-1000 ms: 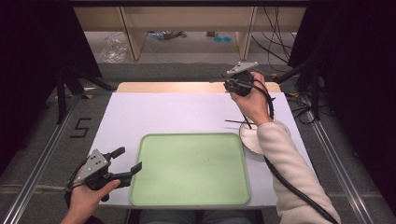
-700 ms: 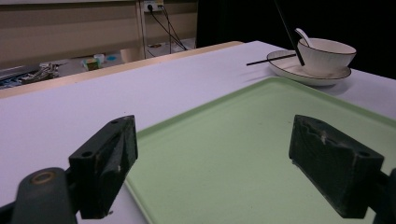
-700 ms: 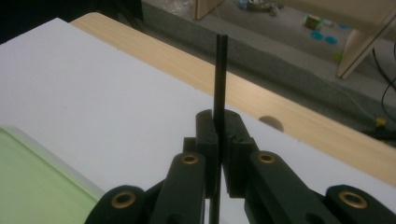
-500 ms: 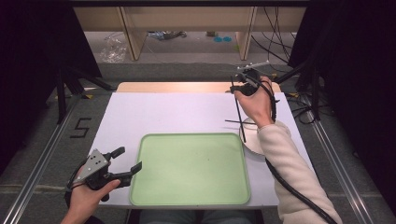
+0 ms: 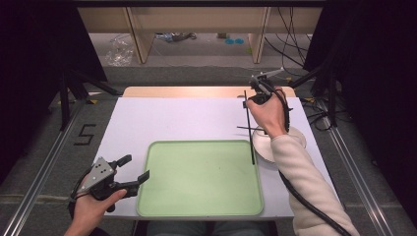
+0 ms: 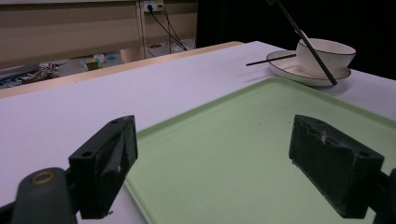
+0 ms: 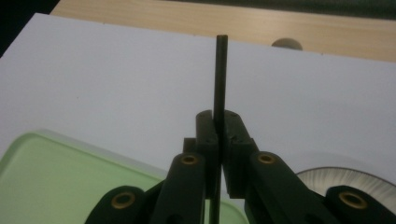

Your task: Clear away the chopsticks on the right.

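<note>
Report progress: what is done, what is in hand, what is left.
Done: right gripper has one chopstick clamped and lifted. In hand: it hangs above the tray edge. Left: second chopstick lies across the plate beside the bowl; the tray is bare; left gripper open, idle.

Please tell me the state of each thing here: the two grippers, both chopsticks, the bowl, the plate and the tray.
Left gripper: open, holding nothing.
Right gripper: shut on held chopstick.
Second chopstick: lying across the plate rim.
Bowl: upright on the plate.
Plate: flat, beside the tray.
Tray: empty.
</note>
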Tool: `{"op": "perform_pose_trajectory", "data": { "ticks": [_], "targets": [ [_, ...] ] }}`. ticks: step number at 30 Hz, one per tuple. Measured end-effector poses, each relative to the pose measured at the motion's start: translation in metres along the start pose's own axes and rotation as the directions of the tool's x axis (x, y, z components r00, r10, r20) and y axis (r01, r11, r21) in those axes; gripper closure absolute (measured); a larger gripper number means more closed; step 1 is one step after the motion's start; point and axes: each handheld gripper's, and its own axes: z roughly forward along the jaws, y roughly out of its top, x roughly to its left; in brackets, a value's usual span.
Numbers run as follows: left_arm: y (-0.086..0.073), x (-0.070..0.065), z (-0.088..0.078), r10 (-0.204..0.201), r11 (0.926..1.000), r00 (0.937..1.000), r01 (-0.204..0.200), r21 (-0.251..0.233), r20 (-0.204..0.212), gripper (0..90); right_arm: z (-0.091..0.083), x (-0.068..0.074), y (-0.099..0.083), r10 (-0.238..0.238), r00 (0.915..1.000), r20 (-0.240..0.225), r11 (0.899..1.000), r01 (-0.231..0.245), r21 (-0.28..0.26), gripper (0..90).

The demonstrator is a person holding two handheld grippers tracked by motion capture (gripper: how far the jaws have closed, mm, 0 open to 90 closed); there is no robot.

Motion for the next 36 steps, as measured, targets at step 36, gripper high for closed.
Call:
{"op": "perform_pose_trajectory", "data": {
  "ticks": [36],
  "targets": [
    [0.0, 0.0, 0.0, 0.004, 1.0, 1.0, -0.004, 0.006, 0.001, 15.2, 0.056, -0.007, -0.07, 0.093, 0.9889, 0.116, 0.888, -0.135, 0.44, 87.8]
  ]
}}
